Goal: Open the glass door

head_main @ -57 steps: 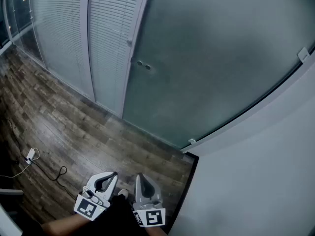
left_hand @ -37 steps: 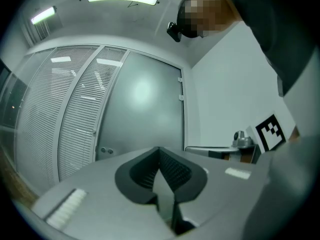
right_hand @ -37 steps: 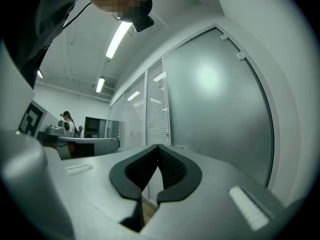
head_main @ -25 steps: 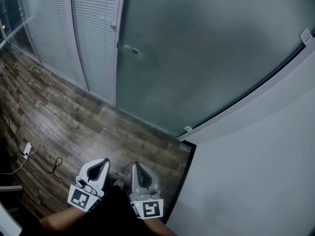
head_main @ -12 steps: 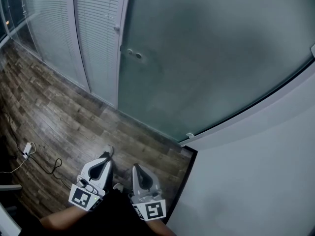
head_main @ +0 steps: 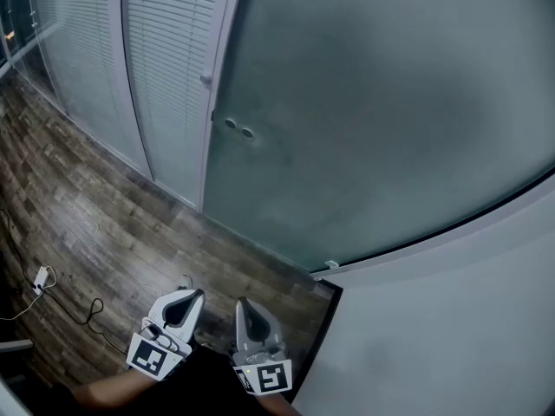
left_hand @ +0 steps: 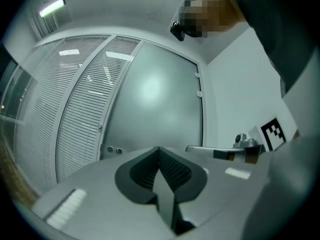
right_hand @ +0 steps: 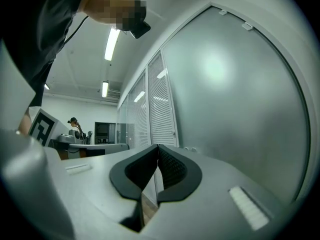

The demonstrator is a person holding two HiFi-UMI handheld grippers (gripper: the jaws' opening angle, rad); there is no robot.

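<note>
Approach stage, by my reading: left gripper point(head_main: 192, 294) and right gripper point(head_main: 242, 304) are hanging low, jaws meeting on nothing. Glass door point(head_main: 373, 120) is standing shut ahead, well apart; next move is calling for reaching its round fittings point(head_main: 238, 129).

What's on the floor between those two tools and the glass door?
Only wood floor, seen in the head view; the left tool and right tool are well short of the door.
</note>
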